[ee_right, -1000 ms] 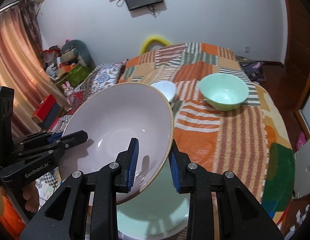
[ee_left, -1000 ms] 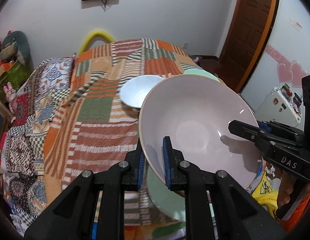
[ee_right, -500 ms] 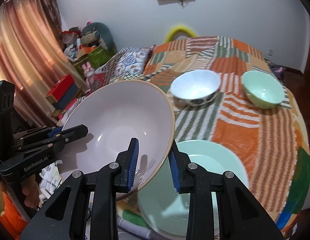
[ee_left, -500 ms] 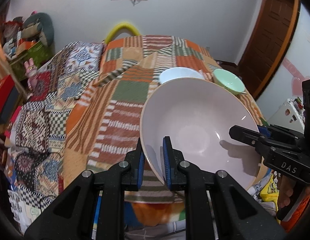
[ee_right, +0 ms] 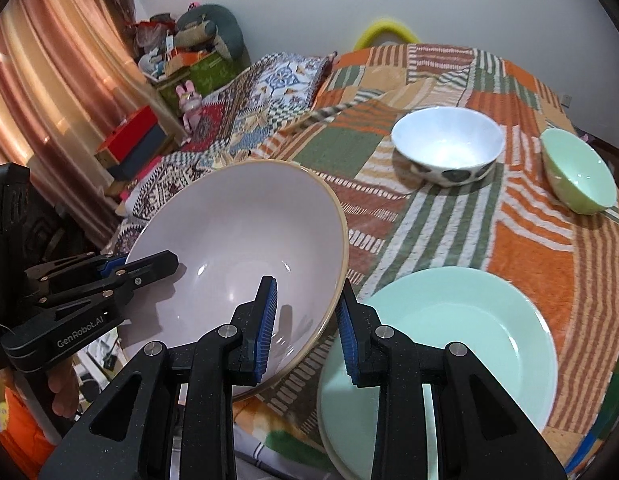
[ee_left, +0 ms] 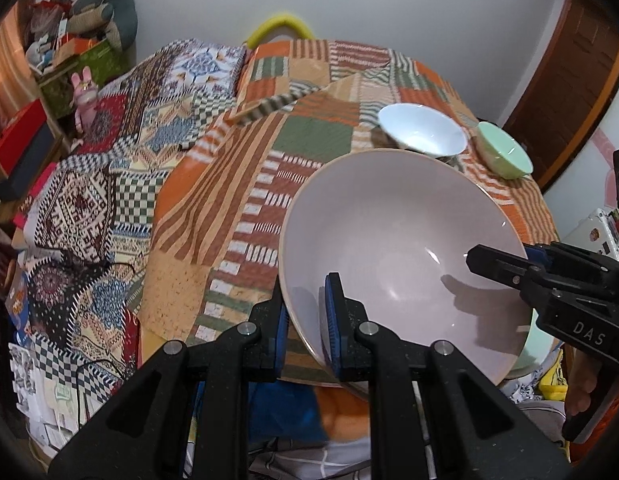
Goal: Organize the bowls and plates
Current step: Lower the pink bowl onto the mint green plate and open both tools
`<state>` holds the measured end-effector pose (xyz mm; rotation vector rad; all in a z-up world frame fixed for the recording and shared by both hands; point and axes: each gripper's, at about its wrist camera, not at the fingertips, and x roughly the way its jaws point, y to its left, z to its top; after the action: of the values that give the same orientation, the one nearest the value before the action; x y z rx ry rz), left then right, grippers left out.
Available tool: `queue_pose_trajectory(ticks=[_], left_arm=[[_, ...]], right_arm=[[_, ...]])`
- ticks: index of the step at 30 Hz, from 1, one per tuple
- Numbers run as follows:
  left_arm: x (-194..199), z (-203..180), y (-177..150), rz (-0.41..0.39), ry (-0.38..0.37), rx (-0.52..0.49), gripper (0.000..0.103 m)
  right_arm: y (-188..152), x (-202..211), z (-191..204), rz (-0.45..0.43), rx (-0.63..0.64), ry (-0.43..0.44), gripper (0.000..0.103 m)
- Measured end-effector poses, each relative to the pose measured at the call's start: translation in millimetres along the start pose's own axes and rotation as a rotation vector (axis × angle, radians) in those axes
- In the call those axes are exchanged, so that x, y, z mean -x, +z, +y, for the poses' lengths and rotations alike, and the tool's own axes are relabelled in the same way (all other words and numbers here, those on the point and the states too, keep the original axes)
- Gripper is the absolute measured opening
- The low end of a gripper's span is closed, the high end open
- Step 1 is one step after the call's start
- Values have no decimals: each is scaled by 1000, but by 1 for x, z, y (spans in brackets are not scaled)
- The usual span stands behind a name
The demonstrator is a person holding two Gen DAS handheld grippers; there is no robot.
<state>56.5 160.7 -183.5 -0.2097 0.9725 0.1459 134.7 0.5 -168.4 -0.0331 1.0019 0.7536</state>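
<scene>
Pink bowl (ee_right: 245,248) pinched at rim by both jaws, beside green plate (ee_right: 461,344) at table (ee_right: 529,248) edge; white bowl (ee_right: 447,148), green bowl (ee_right: 579,170) well beyond.

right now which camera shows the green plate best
The right wrist view: the green plate lies almost whole on the patchwork cloth, just right of the pink bowl. In the left wrist view only a thin green sliver peeks out behind the bowl's rim.

White walls (ee_left: 409,4) enclose the room. A patchwork quilt (ee_right: 441,216) covers the bed, copper curtains (ee_right: 53,92) hang on one side, and a brown wooden door (ee_left: 569,92) stands opposite.
</scene>
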Motion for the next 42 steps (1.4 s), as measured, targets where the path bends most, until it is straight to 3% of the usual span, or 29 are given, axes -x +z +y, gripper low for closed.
queue_pose_trajectory(ticks=[19, 42], left_arm=[[-69, 39, -13, 123, -35, 91, 16], [-73, 35, -18, 113, -1, 78, 17]], right_arm=[[2, -65, 1, 153, 2, -31, 27], [0, -69, 0, 171, 21, -45, 30]])
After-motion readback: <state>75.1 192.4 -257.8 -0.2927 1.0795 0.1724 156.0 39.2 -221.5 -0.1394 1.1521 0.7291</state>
